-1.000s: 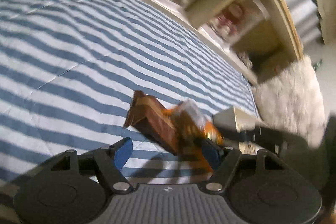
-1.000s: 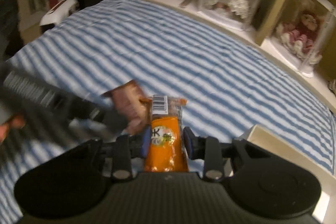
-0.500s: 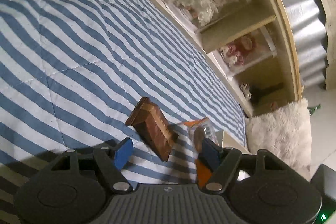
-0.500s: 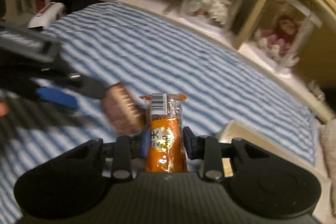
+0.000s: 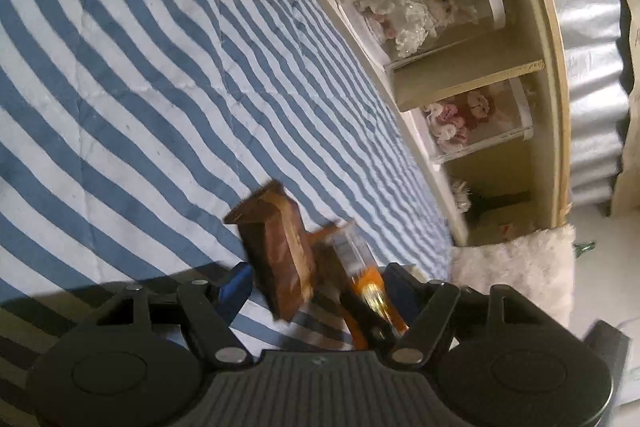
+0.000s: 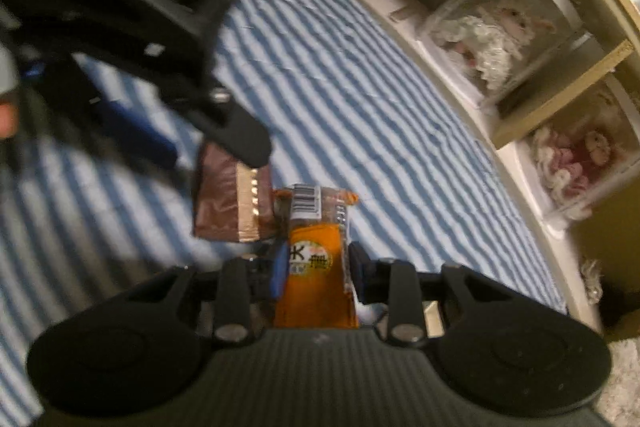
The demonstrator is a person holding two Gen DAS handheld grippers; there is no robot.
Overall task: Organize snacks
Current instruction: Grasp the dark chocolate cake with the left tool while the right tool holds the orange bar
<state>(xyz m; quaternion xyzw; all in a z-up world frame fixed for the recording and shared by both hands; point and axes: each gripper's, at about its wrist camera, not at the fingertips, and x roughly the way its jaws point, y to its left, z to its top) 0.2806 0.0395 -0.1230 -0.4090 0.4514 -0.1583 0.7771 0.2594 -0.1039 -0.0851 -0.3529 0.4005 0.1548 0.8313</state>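
Left tool (image 5: 316, 281) moved closer around brown packet (image 5: 280, 259), spread wide, right tool (image 6: 318, 267) clamping orange packet (image 6: 316, 267).

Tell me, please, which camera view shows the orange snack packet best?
The right wrist view: the orange snack packet faces the camera, barcode and printed label visible, clamped by the right gripper. In the left wrist view the packet is blurred, edge-on, partly hidden behind the brown snack packet.

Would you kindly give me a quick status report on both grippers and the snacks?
Right gripper shut on orange snack pack. Left gripper open around brown snack pack, above striped bedspread. Packs close together; left gripper crowds right.
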